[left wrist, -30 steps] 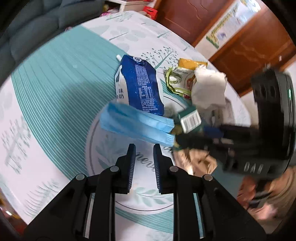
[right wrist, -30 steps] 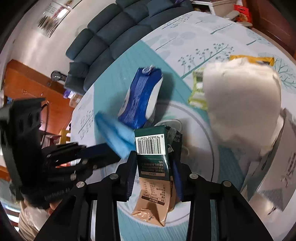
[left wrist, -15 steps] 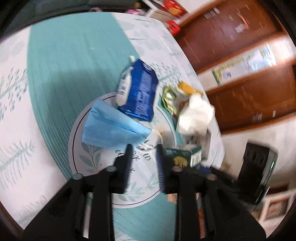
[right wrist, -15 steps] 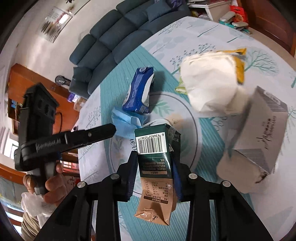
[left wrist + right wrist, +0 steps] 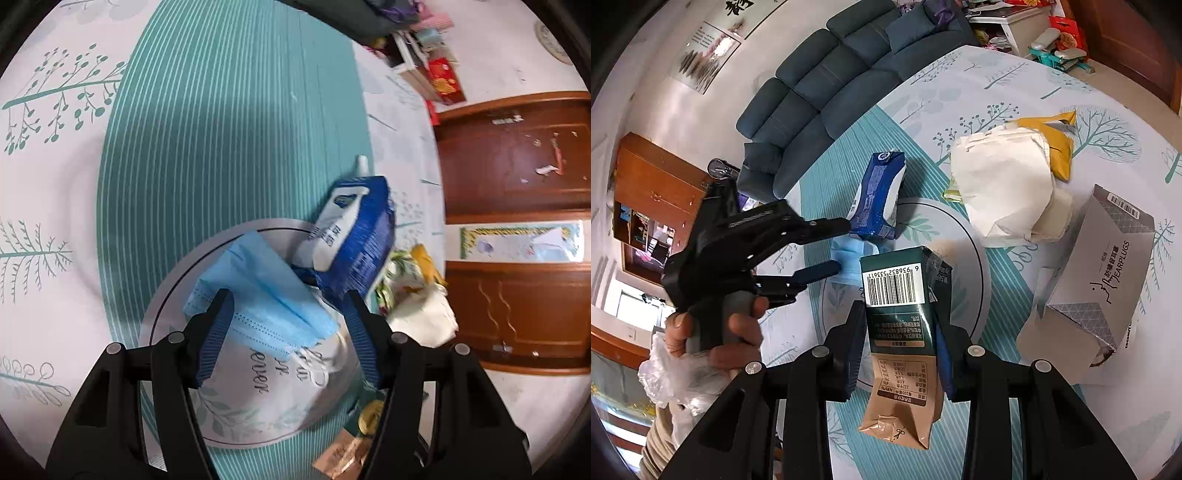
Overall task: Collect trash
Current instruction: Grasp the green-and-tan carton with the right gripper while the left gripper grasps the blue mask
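Note:
A blue face mask (image 5: 266, 302) lies crumpled on the round printed tablecloth (image 5: 221, 147). My left gripper (image 5: 286, 295) points down over it with its jaws opening; the mask sits between the fingers and the pads do not press it. From the right wrist view the left gripper (image 5: 840, 245) straddles the mask (image 5: 849, 258). My right gripper (image 5: 897, 310) is shut on a green and brown drink carton (image 5: 897, 295), held above the table. A blue milk pouch (image 5: 354, 243) (image 5: 877, 195) lies just beyond the mask.
A crumpled white tissue (image 5: 1004, 192) covers a yellow wrapper (image 5: 1056, 147). A grey earplugs box (image 5: 1100, 277) stands at the right. The hand (image 5: 720, 332) on the left gripper also clutches a clear plastic bag (image 5: 665, 369). A dark sofa (image 5: 831, 81) lies beyond the table.
The left gripper rolled, came down onto the mask and spread its jaws around it. The right gripper drew up and back with the carton still in it.

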`<state>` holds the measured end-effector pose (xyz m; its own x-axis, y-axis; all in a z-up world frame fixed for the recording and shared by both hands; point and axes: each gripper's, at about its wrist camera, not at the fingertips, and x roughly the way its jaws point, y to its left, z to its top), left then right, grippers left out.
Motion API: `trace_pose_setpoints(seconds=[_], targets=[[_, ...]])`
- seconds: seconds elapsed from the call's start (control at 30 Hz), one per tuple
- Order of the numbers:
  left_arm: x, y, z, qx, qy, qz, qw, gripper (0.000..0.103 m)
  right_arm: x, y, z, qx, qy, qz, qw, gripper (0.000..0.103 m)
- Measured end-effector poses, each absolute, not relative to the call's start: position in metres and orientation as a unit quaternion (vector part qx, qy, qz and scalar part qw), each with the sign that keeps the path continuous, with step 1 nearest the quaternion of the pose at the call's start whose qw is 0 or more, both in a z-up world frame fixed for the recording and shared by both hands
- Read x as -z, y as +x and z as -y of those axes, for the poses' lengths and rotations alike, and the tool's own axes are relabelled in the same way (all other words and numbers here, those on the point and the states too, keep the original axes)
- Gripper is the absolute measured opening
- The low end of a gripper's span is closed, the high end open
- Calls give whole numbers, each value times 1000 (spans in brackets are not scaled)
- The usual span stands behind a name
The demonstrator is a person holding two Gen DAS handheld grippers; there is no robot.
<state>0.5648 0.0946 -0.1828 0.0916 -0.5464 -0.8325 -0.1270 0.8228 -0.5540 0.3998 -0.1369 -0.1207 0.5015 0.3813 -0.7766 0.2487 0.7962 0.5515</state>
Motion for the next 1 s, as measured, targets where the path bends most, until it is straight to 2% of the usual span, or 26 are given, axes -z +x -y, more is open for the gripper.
trace_pose_setpoints(seconds=[0.13, 0.2, 0.27, 0.6, 0.87, 0.93, 1.0], targets=[[181, 569, -84, 115, -238, -663, 700, 63, 119, 394, 146, -39, 328, -492, 806, 34], [181, 570, -80, 93, -222, -670, 702, 74, 119, 390, 151, -37, 336, -490, 804, 34], [179, 570, -80, 73, -208, -674, 705, 76, 120, 384, 155, -34, 341, -488, 802, 34], [182, 562, -85, 72, -103, -708, 694, 76, 125, 361, 176, -30, 358, -482, 799, 34], [186, 554, -75, 58, -38, -690, 720, 75, 129, 349, 185, -31, 370, -480, 795, 34], [186, 548, -69, 53, -4, -682, 730, 70, 130, 344, 188, -31, 376, -477, 794, 34], [182, 543, -64, 58, 12, -670, 740, 51, 130, 338, 190, -31, 380, -475, 793, 34]])
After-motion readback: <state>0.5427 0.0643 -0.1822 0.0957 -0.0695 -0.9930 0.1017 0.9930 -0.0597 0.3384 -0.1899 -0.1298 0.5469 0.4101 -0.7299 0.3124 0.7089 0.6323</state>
